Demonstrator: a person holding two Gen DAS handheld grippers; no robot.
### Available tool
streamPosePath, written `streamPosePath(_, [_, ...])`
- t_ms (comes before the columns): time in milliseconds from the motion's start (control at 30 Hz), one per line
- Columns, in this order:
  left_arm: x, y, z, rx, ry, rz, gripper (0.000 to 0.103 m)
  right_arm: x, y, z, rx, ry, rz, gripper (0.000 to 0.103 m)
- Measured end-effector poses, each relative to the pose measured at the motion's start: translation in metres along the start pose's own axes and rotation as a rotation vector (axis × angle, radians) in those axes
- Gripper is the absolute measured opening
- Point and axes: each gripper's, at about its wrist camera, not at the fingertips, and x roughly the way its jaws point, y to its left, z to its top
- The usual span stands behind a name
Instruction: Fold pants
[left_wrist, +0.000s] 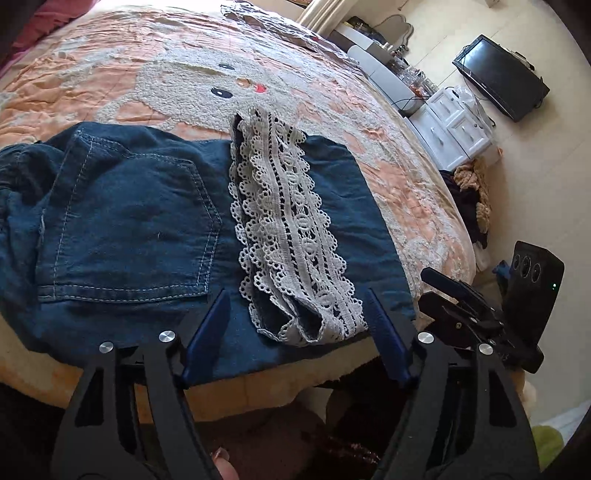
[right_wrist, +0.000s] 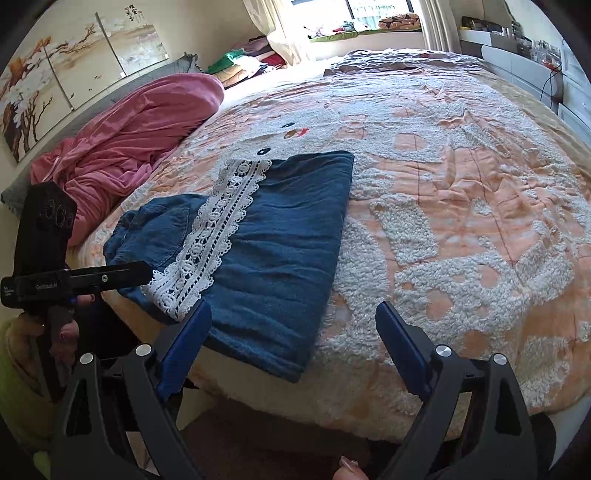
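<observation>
Both tongs are spread wide and hold nothing: the left tongs (left_wrist: 297, 332) hang over the near edge of the denim pants (left_wrist: 147, 221), the right tongs (right_wrist: 293, 339) at their near right corner. The pants lie folded on the peach bedspread (right_wrist: 461, 206), white lace trim (left_wrist: 291, 240) on top, near the bed's front edge.

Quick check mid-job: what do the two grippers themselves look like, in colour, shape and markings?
Both match: the left gripper and right gripper have black triangular cut-out arms, silver round bolts and flat blue pads on the jaws. Each carries a black box with three round lenses.
</observation>
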Motion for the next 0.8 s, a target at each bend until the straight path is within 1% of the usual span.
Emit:
streamPosePath(100, [0.010, -0.004, -0.002, 0.011, 0.034, 0.018, 0.060, 0.004, -0.001, -0.003, 0.004, 0.012, 0.001, 0.090])
streamPosePath(167, [0.018, -0.004, -0.004, -0.008, 0.047, 0.039, 0.045, 0.007, -0.002, -0.005, 0.012, 0.016, 0.001, 0.090])
streamPosePath(200, [0.022, -0.003, -0.004, -0.020, 0.052, 0.058, 0.033, 0.009, -0.002, -0.006, 0.014, 0.020, 0.004, 0.090])
streamPosePath(233, [0.025, -0.002, -0.004, -0.024, 0.050, 0.079, 0.026, 0.010, -0.002, -0.006, 0.017, 0.024, 0.003, 0.090])
streamPosePath(267, [0.025, -0.002, -0.004, -0.019, 0.046, 0.084, 0.023, 0.012, -0.001, -0.006, 0.015, 0.029, 0.000, 0.090])
streamPosePath(300, [0.024, -0.002, -0.004, -0.015, 0.041, 0.086, 0.017, 0.013, 0.000, -0.006, 0.008, 0.033, -0.001, 0.090])
streamPosePath(367, [0.016, -0.004, -0.004, 0.003, 0.031, 0.091, 0.010, 0.012, 0.004, -0.004, -0.002, 0.021, -0.010, 0.090])
streamPosePath(467, [0.004, -0.012, -0.004, 0.062, 0.014, 0.136, 0.009, 0.009, 0.011, 0.001, -0.024, -0.004, 0.019, 0.090])
streamPosePath(533, [0.008, -0.012, -0.007, 0.066, 0.029, 0.145, 0.009, 0.012, 0.016, 0.002, -0.060, -0.002, -0.008, 0.090])
streamPosePath(633, [0.019, -0.011, -0.011, 0.071, 0.050, 0.160, 0.014, 0.022, 0.017, -0.001, -0.086, 0.029, -0.051, 0.089])
streamPosePath(700, [0.022, -0.013, -0.013, 0.078, 0.052, 0.168, 0.015, 0.028, 0.014, -0.003, -0.094, 0.045, -0.078, 0.086])
streamPosePath(800, [0.023, -0.016, -0.013, 0.114, 0.045, 0.189, 0.017, 0.032, 0.011, -0.005, -0.122, 0.051, -0.097, 0.083])
